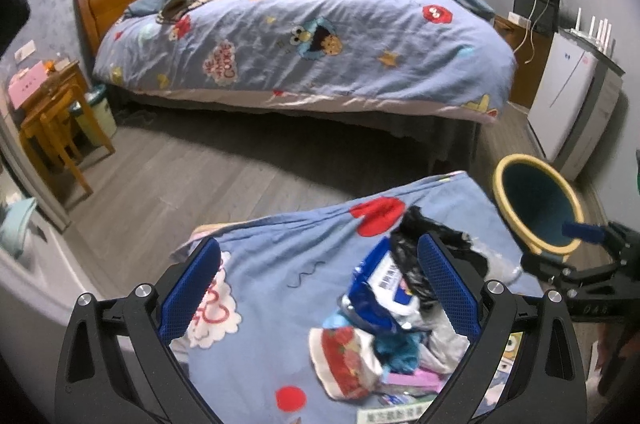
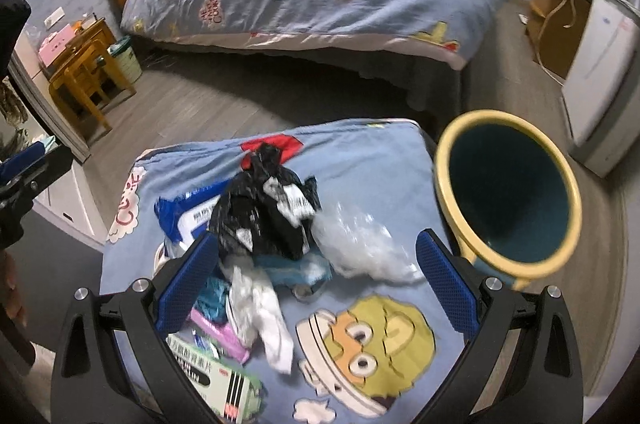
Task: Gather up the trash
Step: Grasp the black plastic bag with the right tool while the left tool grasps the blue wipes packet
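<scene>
— Blue-padded fingers of the right gripper (image 2: 316, 288) spread wide, nothing between them, hanging over the trash pile (image 2: 264, 236) on the cartoon-print blanket (image 2: 372, 160)!

— And the left gripper (image 1: 320, 288)?

— Equally wide apart, empty, poised above the same heap. A black plastic bag (image 2: 264, 208) sits on top, a clear crumpled bag (image 2: 360, 244) just beside it, a blue wrapper (image 1: 380, 280) underneath.

— Where's the bin?

— Yellow-rimmed trash can (image 2: 508, 192), dark inside, right beside the blanket's edge, mouth tilted toward the cameras. Behind, a bed (image 1: 304, 40) across the grey floor.
</scene>
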Demonstrator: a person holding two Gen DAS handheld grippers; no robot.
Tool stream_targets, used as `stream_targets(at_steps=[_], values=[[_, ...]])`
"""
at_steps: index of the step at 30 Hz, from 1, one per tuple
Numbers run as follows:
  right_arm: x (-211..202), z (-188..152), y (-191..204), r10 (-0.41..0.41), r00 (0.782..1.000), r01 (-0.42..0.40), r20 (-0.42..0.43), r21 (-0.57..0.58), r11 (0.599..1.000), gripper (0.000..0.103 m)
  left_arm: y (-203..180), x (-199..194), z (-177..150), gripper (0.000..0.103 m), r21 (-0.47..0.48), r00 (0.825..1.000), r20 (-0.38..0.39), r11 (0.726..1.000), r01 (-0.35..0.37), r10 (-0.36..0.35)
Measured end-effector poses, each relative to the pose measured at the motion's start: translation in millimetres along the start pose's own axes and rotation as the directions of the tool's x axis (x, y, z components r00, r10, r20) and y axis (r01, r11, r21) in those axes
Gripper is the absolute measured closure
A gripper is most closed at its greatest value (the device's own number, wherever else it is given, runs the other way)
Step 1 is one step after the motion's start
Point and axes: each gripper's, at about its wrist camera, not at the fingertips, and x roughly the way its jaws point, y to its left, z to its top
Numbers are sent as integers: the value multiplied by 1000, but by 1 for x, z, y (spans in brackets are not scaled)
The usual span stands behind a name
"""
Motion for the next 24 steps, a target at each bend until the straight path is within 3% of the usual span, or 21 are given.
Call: stream_targets(at_steps=[5, 9, 13, 18, 20, 22, 24], values=[[32, 11, 0, 33, 999, -34, -21, -30, 999, 10, 17, 44, -8, 5, -25, 995, -94, 1000, 15, -17], [57, 14, 7, 94, 993, -97, -72, -48, 994, 30, 23, 67, -18, 7, -42, 983, -175, 998, 48, -54], [69, 17, 14, 176, 979, -181, -100, -44, 982, 47, 18, 71, -23, 8, -24, 978, -189, 996, 85, -88], [81, 18, 19, 197, 972, -204, -129, -42, 978, 59, 17, 80, -24, 14, -49, 964, -223, 990, 134, -142], [84, 18, 18, 198, 970, -206, -139, -41, 978, 67, 14, 86, -23, 19, -55, 959, -238, 988, 146, -155], [86, 18, 14, 206, 967, -213, -151, -28, 977, 83, 10, 89, -23, 19, -56, 955, -246, 986, 158, -167], [85, 19, 10, 220, 963, -223, -154, -3, 975, 85, 4, 90, -24, 20, -50, 949, -255, 982, 181, -187]])
